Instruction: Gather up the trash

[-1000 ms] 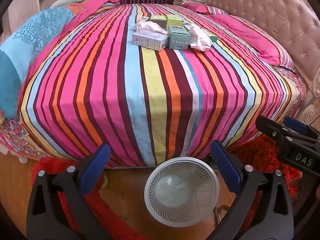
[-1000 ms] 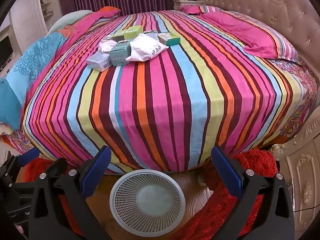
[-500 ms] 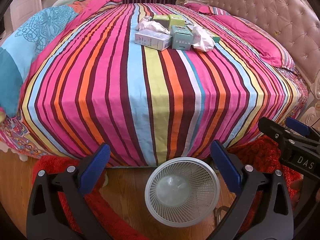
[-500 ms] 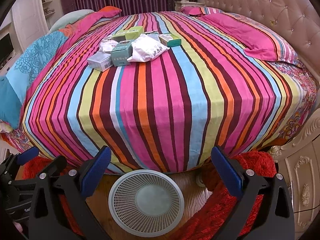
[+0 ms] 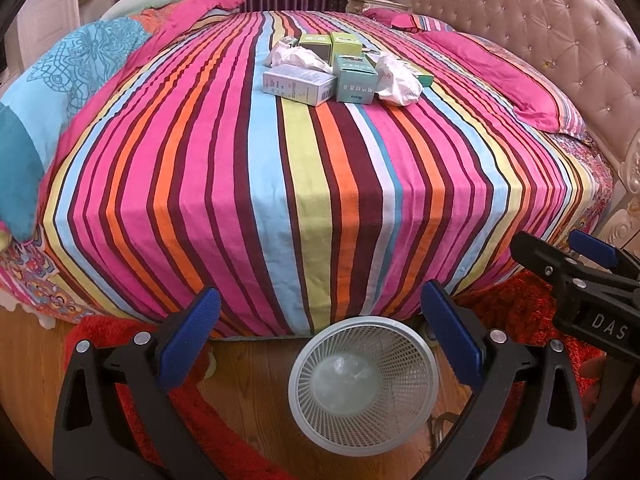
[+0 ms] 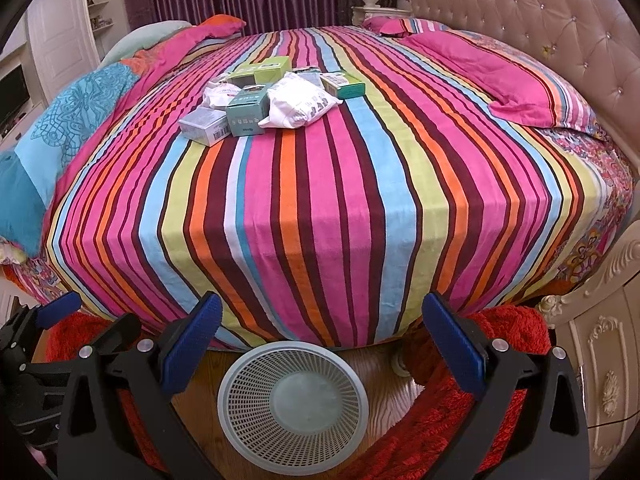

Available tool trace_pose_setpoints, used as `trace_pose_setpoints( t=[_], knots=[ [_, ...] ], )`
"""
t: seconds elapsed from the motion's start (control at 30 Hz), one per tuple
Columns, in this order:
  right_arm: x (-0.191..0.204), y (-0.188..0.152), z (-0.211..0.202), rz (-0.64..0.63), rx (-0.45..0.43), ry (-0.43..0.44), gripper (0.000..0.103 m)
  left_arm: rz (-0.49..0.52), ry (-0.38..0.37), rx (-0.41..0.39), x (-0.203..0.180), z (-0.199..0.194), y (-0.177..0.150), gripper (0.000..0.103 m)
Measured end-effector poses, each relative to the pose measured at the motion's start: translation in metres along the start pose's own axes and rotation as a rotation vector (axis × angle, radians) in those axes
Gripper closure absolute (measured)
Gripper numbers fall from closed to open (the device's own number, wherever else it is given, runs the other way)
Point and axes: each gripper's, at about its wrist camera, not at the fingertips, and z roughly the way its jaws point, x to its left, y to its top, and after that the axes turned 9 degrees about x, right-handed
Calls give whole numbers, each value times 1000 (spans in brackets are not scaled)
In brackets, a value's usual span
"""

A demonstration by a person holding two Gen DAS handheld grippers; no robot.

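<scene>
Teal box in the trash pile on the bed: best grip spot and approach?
Grip the teal box across its two side faces, coming from above its near, printed face. It stands taller than the flat white box at its left; the crumpled white bag presses against its right, so nudge a finger between them.

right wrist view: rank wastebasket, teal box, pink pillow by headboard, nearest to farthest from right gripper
1. wastebasket: on the floor, between the open jaws of the right gripper.
2. teal box: mid-bed, left of centre.
3. pink pillow: right, beside the headboard; roughly level with the box, so a loose call.
</scene>
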Motion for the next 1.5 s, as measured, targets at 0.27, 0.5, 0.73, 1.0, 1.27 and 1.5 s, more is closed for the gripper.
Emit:
trace_pose_setpoints(
  t=[0.27,0.5,0.73,1.0,1.27,1.5],
  knots=[
    [1,-1,0,-3,-1,2,7,-5,-12,-4,0,0,-1,6],
    [2,-1,-1,-5,-1,6,7,-1,-13,3,-1,2,-1,6],
    [2,-2,-1,-3,4,4,7,-4,-13,7,0,2,-1,6],
    [1,-2,-2,-1,4,4,7,-5,-17,1,1,1,-2,6],
    [2,-3,-1,-5,11,12,7,-6,-14,4,1,2,-2,6],
    [2,-3,-1,-7,13,13,7,-1,-13,1,0,1,-1,6]
  ],
)
